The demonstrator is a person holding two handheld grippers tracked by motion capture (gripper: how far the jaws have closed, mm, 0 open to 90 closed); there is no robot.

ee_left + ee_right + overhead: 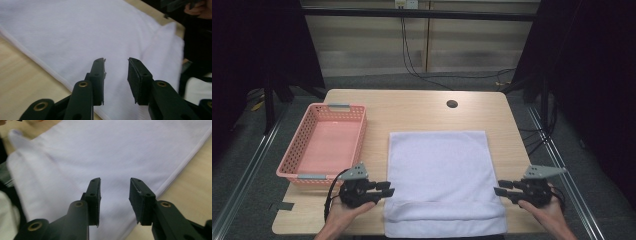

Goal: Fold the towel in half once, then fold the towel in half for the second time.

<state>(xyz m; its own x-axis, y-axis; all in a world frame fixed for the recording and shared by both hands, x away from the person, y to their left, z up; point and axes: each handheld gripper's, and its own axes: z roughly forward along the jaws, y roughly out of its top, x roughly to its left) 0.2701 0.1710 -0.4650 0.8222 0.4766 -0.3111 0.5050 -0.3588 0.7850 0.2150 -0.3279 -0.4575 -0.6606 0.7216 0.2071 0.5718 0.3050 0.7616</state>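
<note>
A white towel [438, 170] lies flat on the wooden table [412, 107], its near edge folded over into a thick band. My left gripper [391, 190] sits at the towel's left edge near the front and points right. My right gripper [496, 190] is at the towel's right edge and points left. In the left gripper view the jaws [116, 62] stand apart over the towel [75, 32], with nothing between them. The right gripper view has its jaws [115, 181] equally apart above the towel [120, 147], also holding nothing.
A pink plastic basket [362, 131] stands empty at the table's left, just behind my left gripper. A round cable hole [452, 104] is near the far edge. Cables run across the floor beyond the table. Dark curtains flank both sides.
</note>
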